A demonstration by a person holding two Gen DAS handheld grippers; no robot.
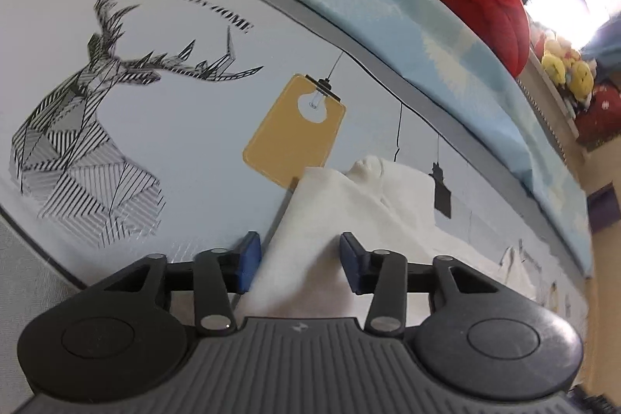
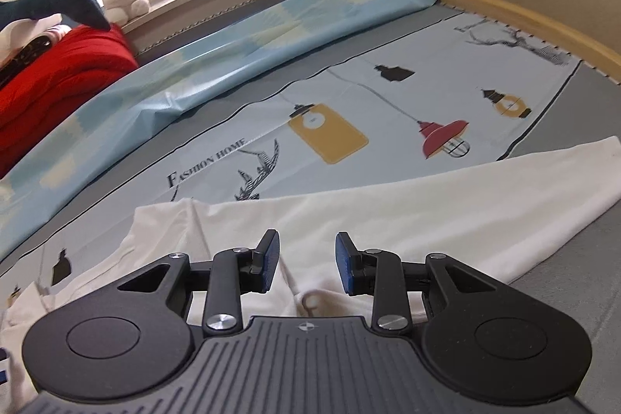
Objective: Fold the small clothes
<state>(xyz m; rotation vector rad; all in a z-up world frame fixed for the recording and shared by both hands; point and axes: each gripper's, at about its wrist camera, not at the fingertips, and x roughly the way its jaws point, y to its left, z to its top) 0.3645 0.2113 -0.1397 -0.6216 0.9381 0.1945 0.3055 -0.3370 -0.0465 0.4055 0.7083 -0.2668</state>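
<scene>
The white garment (image 2: 388, 216) lies on the bed (image 2: 562, 278), partly folded and not yet neat. Left gripper (image 1: 297, 264) straddles a raised fold, apart; right gripper (image 2: 306, 264) is apart, empty.

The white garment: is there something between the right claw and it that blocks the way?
Nothing visible does. The right claw hangs open directly over the white garment, which lies spread on the printed bed sheet; no other object is between its pads and the cloth.

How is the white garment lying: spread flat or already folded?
Partly folded: the white garment shows a doubled-over section near the right gripper, one long part stretched flat on the bed.
</scene>
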